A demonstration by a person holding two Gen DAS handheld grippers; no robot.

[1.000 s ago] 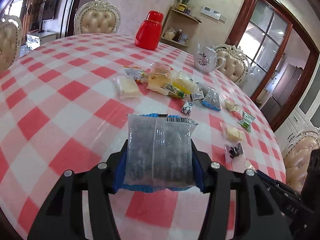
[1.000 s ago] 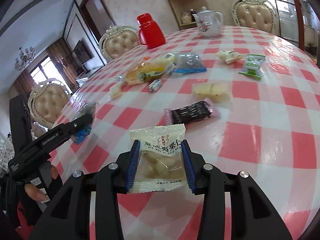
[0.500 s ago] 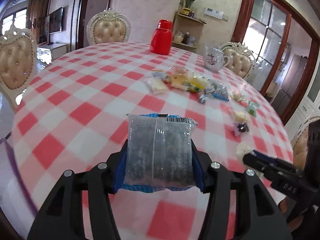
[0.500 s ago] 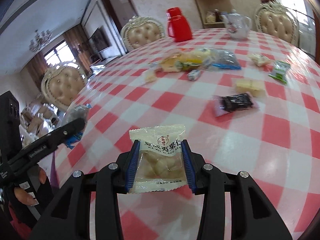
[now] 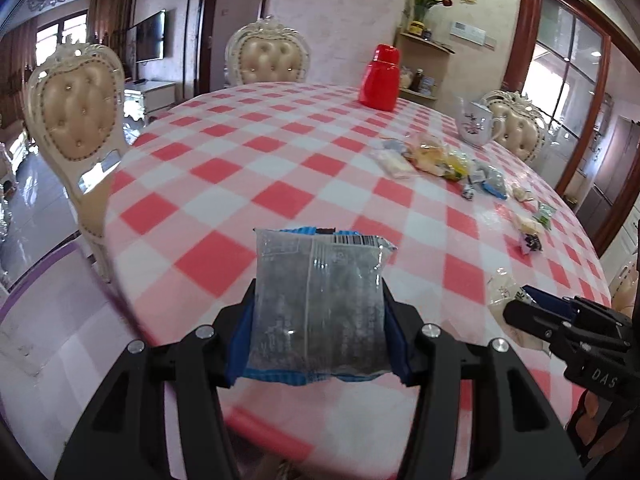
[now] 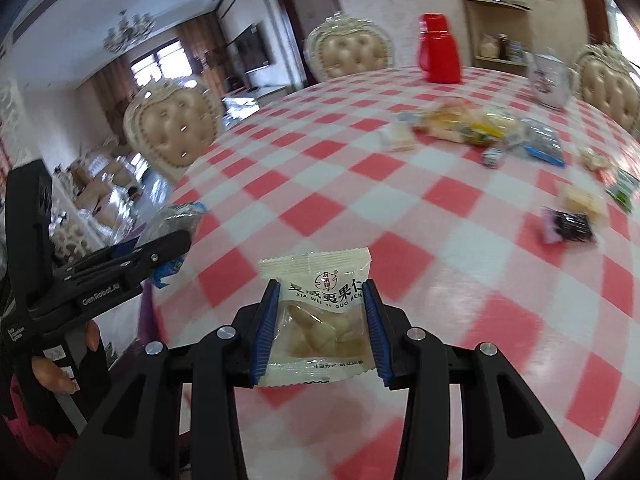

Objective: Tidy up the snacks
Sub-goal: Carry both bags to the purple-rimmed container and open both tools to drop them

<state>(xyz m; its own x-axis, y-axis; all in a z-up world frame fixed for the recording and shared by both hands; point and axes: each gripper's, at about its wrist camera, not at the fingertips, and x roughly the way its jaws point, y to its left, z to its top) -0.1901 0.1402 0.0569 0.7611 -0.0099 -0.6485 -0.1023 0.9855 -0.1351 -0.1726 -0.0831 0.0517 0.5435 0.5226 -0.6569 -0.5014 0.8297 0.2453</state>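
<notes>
My left gripper [image 5: 318, 340] is shut on a clear-and-blue snack packet [image 5: 320, 304] with dark contents, held above the near edge of the checked table [image 5: 280, 200]. My right gripper [image 6: 320, 328] is shut on a white nut snack packet [image 6: 318, 316] with Chinese print, also above the near edge. The right gripper shows at the right of the left wrist view [image 5: 560, 320]; the left gripper shows at the left of the right wrist view [image 6: 132, 260]. A pile of loose snack packets [image 5: 440, 160] lies far across the table, also in the right wrist view [image 6: 480, 128].
A red jug [image 5: 380, 78] and a white teapot [image 5: 476, 124] stand at the table's far side. Single packets [image 6: 568, 224] lie at the right. Cream padded chairs [image 5: 76, 120] ring the table. Tiled floor [image 5: 52, 340] shows at the left.
Both grippers have pulled back and up from the table with their packets still held. The snack pile now looks farther off, and the table edge and floor have come into view.
</notes>
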